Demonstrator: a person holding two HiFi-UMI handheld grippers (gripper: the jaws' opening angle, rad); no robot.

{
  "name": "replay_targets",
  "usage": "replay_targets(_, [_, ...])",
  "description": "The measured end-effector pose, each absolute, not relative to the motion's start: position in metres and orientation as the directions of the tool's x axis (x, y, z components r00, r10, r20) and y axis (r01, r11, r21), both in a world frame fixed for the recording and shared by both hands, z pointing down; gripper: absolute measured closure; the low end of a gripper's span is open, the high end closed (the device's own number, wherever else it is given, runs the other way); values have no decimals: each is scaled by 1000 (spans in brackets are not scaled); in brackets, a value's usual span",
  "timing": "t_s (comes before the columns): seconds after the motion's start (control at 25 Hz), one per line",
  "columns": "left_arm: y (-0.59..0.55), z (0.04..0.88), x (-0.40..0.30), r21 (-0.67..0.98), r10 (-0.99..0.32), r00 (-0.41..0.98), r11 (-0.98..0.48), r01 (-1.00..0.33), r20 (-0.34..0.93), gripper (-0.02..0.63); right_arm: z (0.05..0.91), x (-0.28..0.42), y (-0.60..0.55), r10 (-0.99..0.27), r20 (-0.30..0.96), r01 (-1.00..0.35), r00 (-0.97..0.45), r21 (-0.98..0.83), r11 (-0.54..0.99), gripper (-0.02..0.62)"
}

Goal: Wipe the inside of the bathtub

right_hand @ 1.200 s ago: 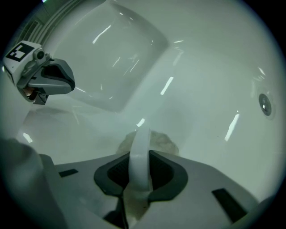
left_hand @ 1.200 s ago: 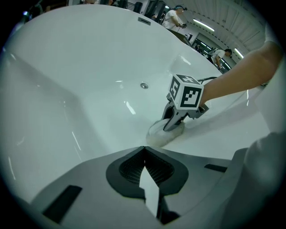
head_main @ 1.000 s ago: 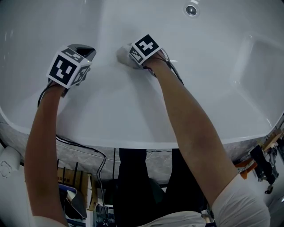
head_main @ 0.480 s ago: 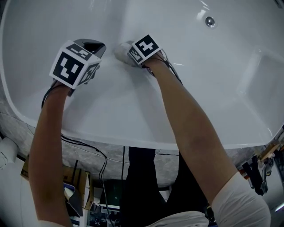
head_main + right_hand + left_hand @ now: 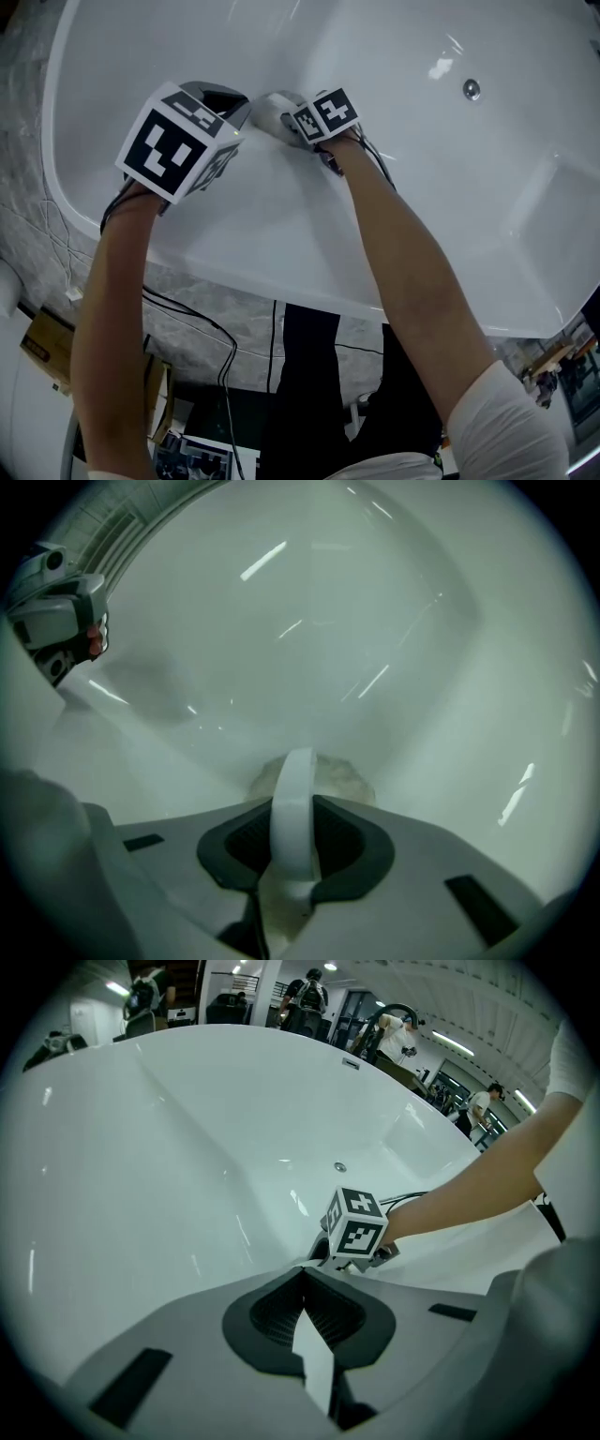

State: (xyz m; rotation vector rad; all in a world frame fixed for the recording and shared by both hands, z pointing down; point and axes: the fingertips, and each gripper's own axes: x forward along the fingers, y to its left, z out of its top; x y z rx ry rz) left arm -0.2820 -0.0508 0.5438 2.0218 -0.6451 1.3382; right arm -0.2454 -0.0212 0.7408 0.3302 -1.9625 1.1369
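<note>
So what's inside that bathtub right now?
The right gripper clamps a pale cloth against the wall of the bathtub. The left gripper beside it holds nothing. A round metal fitting sits farther along. The pale cloth's wiping face is hidden.

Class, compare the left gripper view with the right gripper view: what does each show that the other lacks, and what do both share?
Left gripper view only: the marker cube on the right gripper, the forearm behind it, a round fitting in the bathtub, people beyond its rim. Right gripper view only: the wiping pad clamped in the right gripper's jaws against the wall. Both: the white bathtub interior and the left gripper, jaws shut.
</note>
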Motion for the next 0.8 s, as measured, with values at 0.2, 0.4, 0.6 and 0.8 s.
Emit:
replay_targets(0.2, [-57, 517, -318, 217, -95, 352, -632, -744, 931, 595, 736, -271, -26, 178, 768, -571, -615, -590, 570, 500])
replay_targets(0.4, [-65, 496, -352, 207, -129, 343, -588, -782, 931, 595, 733, -280, -28, 180, 774, -563, -607, -578, 591, 500])
replay_targets(0.6, [-65, 478, -370, 203, -165, 344, -551, -809, 924, 595, 710, -294, -29, 183, 738, -532, -650, -613, 584, 500])
replay_targets(0.8, [-63, 458, -385, 195, -215, 344, -511, -837, 914, 595, 675, -308, -29, 183, 707, -493, -684, -632, 598, 499])
